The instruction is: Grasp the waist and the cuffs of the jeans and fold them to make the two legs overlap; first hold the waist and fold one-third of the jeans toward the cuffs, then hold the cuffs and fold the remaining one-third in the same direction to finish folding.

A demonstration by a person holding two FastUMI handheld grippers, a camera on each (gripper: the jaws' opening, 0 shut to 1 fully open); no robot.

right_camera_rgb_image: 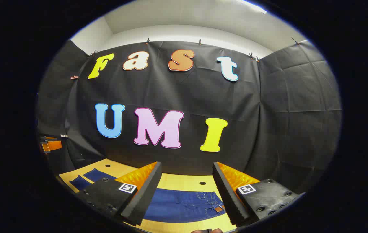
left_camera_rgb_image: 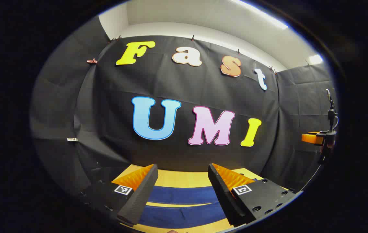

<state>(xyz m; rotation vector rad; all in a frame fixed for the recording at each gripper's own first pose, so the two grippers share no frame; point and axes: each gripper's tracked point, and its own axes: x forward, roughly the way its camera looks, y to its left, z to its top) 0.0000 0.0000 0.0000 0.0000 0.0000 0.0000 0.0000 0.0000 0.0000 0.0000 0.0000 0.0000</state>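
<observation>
The blue jeans lie flat on the yellow wooden table. In the left gripper view the two legs run as separate blue bands across the gap below my left gripper, which is open and holds nothing. In the right gripper view the waist end, with pockets and a brown patch, lies below my right gripper, also open and holding nothing. The legs' cuff ends show at the far left of that view. Both grippers hover above the cloth without touching it.
The black cloth wall stands close behind the table's far edge. The table has small round holes. Each view catches the other gripper at its rim, the right one and the left one.
</observation>
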